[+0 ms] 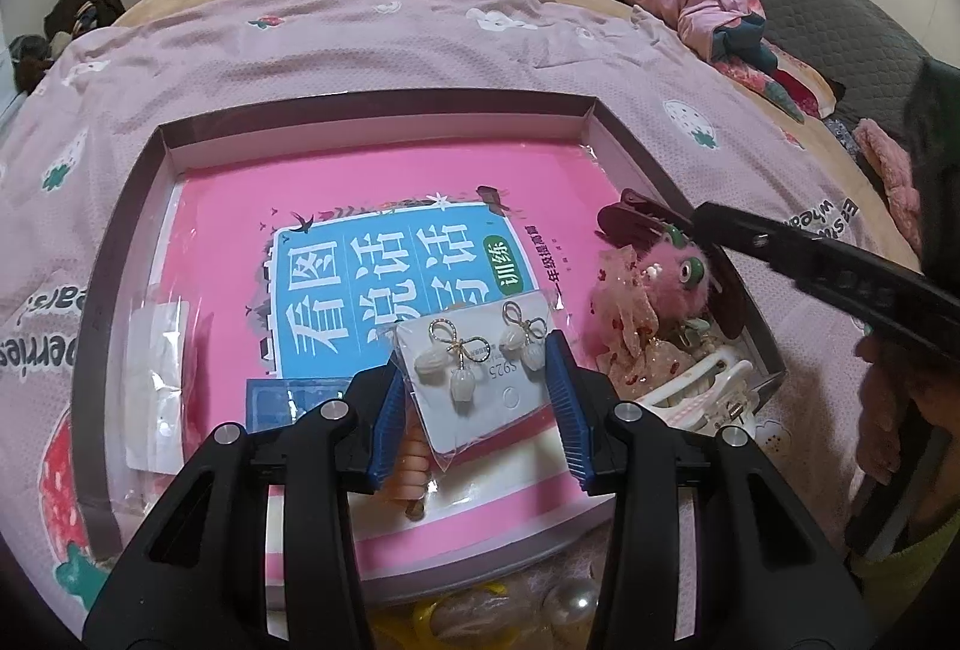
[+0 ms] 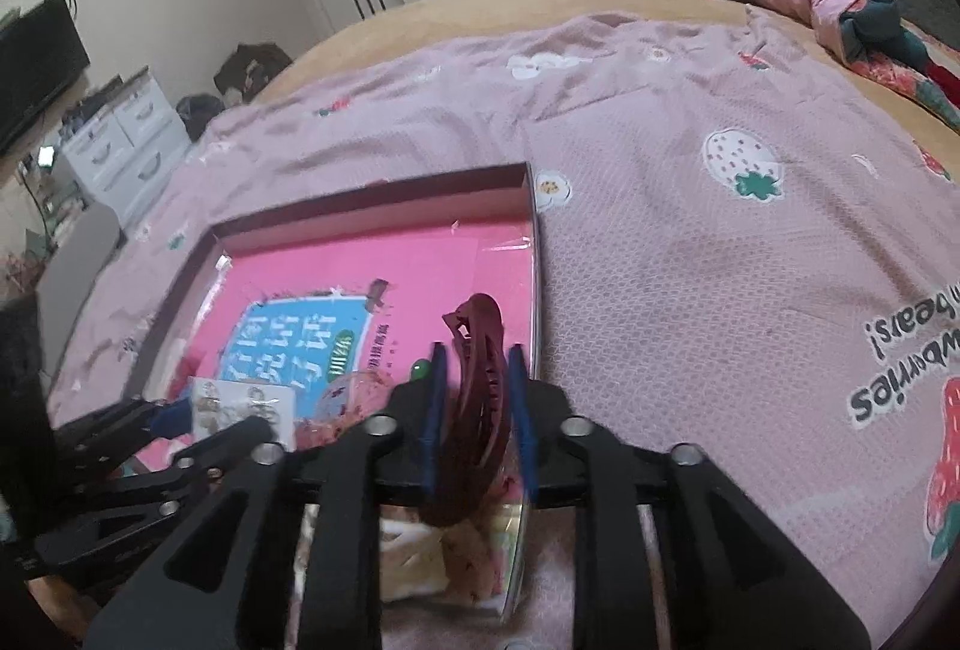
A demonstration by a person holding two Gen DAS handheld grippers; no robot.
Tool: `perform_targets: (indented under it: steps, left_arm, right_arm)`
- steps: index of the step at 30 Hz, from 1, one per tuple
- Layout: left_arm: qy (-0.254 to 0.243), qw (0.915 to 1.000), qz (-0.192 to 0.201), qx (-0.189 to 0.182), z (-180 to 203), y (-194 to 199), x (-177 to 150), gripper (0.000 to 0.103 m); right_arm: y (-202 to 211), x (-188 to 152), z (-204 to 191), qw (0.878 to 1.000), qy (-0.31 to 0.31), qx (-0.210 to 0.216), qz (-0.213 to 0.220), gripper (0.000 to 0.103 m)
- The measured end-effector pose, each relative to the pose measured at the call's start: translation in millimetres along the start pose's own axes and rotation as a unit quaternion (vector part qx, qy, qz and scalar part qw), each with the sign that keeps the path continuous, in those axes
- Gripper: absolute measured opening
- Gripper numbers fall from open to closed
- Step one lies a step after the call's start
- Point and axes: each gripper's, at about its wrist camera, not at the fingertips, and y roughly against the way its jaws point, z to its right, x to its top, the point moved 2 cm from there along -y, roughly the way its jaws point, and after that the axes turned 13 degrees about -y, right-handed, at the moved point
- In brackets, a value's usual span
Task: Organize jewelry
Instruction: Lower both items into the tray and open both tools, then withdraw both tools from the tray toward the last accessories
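Left claw (image 1: pixel 480 398) clamping earring card (image 1: pixel 480 380), right claw (image 2: pixel 477 422) clamping hair clip (image 2: pixel 480 380)

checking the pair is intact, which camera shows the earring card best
The left wrist view: the earring card sits centered and sharp between the left claw fingers, both bow earrings and the S925 print readable. The right wrist view shows it only small, blurred and partly hidden at lower left.

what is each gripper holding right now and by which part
Left gripper: white earring card in clear plastic, pinched by its side edges. Right gripper: dark red plastic claw clip, squeezed across its sides.
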Motion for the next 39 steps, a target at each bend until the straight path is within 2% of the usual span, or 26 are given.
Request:
perform_targets:
  steps: [3,5,6,11,16,19,20,22,25,39]
  left_arm:
    - [0.000,1.0000,0.001,0.000,0.3,0.4,-0.1,0.035]
    - [0.000,1.0000,0.001,0.000,0.6,1.7,-0.7,0.035]
    - [0.000,1.0000,0.001,0.000,0.5,2.1,-0.5,0.035]
    - [0.003,0.9999,0.009,0.004,-0.9,13.6,1.5,0.045]
    - [0.006,0.9994,0.029,0.014,-3.8,38.2,6.2,0.061]
    - [0.009,0.9987,0.044,0.025,-5.7,56.3,8.1,0.068]
    - [0.009,0.9983,0.049,0.028,-6.1,62.8,8.6,0.076]
    - [0.011,0.9973,0.060,0.040,-7.0,76.3,9.5,0.084]
    - [0.018,0.9959,0.074,0.050,-10.6,93.9,9.7,0.091]
    - [0.037,0.9888,0.123,0.077,-13.2,161.6,-7.7,0.093]
  right_arm:
    - [18.2,-0.9,0.4,1.000,0.001,0.002,0.018,0.034]
    - [30.4,-2.0,0.5,1.000,0.000,0.002,0.029,0.049]
    - [35.3,-2.6,1.0,0.999,-0.002,0.003,0.032,0.052]
    - [61.7,-6.1,1.7,0.998,0.000,-0.001,0.058,0.072]
    - [83.8,-8.9,-2.7,0.997,0.005,0.004,0.079,0.084]
    - [97.7,-9.7,-5.1,0.996,0.006,0.008,0.092,0.087]
    - [101.7,-9.7,-6.1,0.995,0.006,0.010,0.095,0.088]
    - [111.7,-9.8,-8.6,0.994,0.008,0.017,0.103,0.090]
    - [125.2,-11.2,-13.0,0.993,0.012,0.020,0.115,0.091]
    - [183.6,-19.1,-35.9,0.986,0.038,0.046,0.157,0.096]
